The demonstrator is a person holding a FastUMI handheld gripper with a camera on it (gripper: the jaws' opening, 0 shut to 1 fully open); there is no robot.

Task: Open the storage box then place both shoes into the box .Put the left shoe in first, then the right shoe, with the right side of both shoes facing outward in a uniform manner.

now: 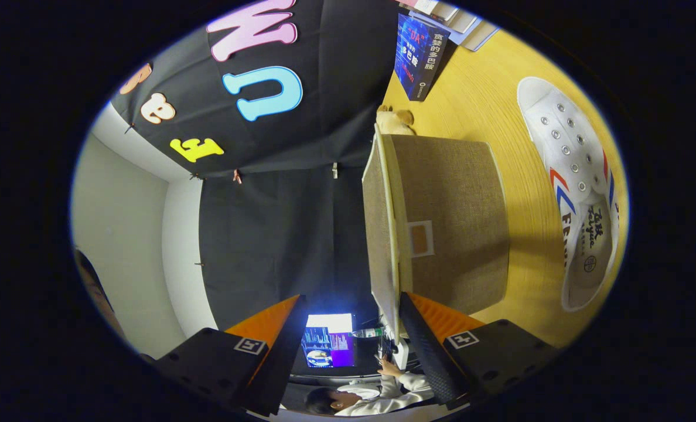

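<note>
The view is rolled on its side. A brown fabric storage box stands on the wooden table, with a small label patch on its wall. Its flat lid with a pale rim lies against the box's top. My gripper is open and wide. The near edge of the lid reaches in between the fingers, close beside one finger, while the other finger stands well apart from it. A white canvas shoe with red and blue stripes lies on the table beside the box, on its side away from the lid.
A dark blue book stands at the table's far end with more books behind it, and a small tan plush toy sits beyond the box. Past the fingers, a person sits at a lit screen.
</note>
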